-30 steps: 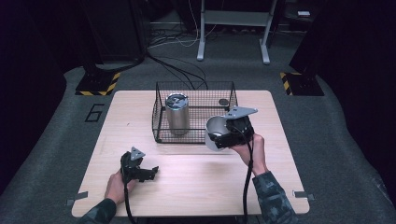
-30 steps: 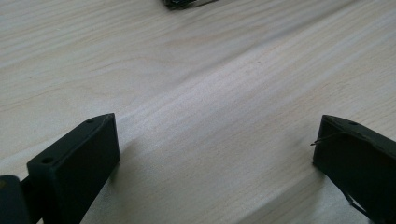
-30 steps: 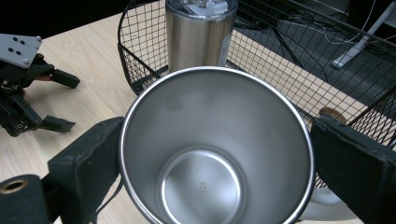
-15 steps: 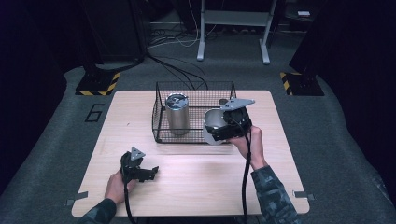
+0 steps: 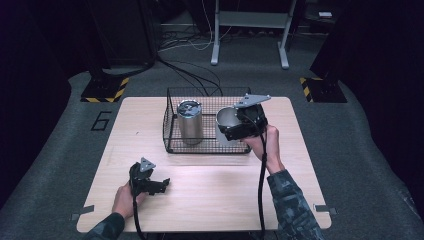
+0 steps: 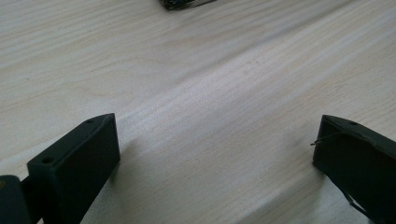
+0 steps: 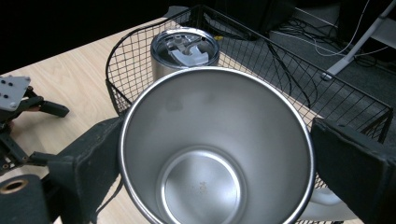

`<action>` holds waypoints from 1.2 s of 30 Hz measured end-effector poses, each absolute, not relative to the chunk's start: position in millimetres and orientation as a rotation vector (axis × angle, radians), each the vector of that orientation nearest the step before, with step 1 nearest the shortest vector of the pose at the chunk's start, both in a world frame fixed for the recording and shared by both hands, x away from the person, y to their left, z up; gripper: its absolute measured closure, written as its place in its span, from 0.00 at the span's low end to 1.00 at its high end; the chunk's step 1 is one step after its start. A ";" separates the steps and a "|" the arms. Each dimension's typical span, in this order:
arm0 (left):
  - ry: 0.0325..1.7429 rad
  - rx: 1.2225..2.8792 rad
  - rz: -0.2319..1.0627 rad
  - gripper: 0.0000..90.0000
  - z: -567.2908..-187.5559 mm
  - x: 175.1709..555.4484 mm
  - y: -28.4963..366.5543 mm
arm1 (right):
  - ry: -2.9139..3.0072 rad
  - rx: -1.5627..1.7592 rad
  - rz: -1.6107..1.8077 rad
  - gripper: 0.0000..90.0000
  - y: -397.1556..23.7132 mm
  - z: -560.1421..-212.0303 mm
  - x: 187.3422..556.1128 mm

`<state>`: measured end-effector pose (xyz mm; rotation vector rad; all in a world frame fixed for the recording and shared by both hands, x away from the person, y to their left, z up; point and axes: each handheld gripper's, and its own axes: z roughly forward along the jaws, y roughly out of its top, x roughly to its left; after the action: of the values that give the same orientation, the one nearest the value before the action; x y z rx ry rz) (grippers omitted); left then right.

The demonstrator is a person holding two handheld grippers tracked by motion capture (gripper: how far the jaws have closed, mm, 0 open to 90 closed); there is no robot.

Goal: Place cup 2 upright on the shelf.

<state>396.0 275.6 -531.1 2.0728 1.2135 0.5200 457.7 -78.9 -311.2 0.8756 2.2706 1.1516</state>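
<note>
An open steel cup (image 7: 205, 121) sits between the jaws of my right gripper (image 7: 217, 158), which is shut on its rim from both sides. In the high view the cup (image 5: 225, 119) hangs over the right half of a black wire basket (image 5: 172, 135). A lidded steel tumbler (image 5: 189, 121) stands upright in the basket's left half, also seen in the right gripper view (image 7: 186, 51). My left gripper (image 5: 159, 186) rests low on the table near the front left, open with nothing between its jaws (image 6: 215, 154).
The light wooden table (image 5: 210, 190) has bare room in front of the basket and along both sides. Cables, a metal stand (image 5: 250, 30) and striped floor blocks (image 5: 105, 89) lie on the dark floor beyond the far edge.
My right gripper has carried the cup up and away from me, from beside the basket's front right corner to over its right half. The left gripper has stayed put.
</note>
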 end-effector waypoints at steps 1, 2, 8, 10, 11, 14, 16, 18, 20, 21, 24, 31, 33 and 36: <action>1.213 2.073 0.520 0.00 -531.1 396.0 275.6 | 2.270 0.881 1.151 0.06 -78.4 -310.9 459.3; 1.213 2.073 0.520 0.00 -531.1 396.0 275.6 | 2.268 0.881 1.151 0.06 -77.2 -310.4 462.8; 1.215 2.074 0.517 0.00 -531.1 395.8 275.5 | 2.265 0.892 1.150 0.06 -73.1 -309.9 471.7; 1.215 2.074 0.517 0.00 -531.1 395.8 275.5 | 2.268 0.890 1.147 0.06 -72.1 -309.9 475.4; 1.215 2.074 0.517 0.00 -531.1 395.8 275.5 | 2.267 0.901 1.148 0.06 -70.8 -310.1 476.7; 1.217 2.067 0.527 0.00 -531.6 395.8 275.0 | 2.275 0.895 1.123 0.06 -68.3 -312.6 484.2; 1.217 2.067 0.528 0.01 -531.6 395.8 275.0 | 2.273 0.900 1.127 0.06 -67.7 -313.4 485.4; 1.216 2.067 0.528 0.00 -531.6 395.8 274.9 | 2.276 0.918 1.119 0.06 -66.8 -315.4 488.2; 1.216 2.067 0.528 0.00 -531.6 395.8 275.0 | 2.276 0.918 1.114 0.06 -66.5 -317.9 492.1; 1.216 2.067 0.528 0.00 -531.6 395.8 275.0 | 2.276 0.923 1.109 0.06 -66.7 -318.5 493.2; 1.209 2.083 0.527 0.00 -531.1 395.8 275.8 | 2.268 0.946 1.111 0.06 -66.0 -321.2 498.0; 1.190 2.103 0.525 0.01 -530.5 396.1 276.8 | 2.271 0.950 1.080 0.06 -62.8 -326.2 505.6; 1.187 2.107 0.529 0.00 -530.3 396.2 277.0 | 2.267 0.964 1.078 0.06 -61.0 -328.0 508.1; 1.188 2.109 0.526 0.00 -530.2 395.9 276.9 | 2.266 0.972 1.067 0.06 -60.4 -330.9 513.6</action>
<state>395.9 276.9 -530.2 2.1089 1.1881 0.5260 513.6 -60.4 -330.9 0.9721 2.2660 1.0675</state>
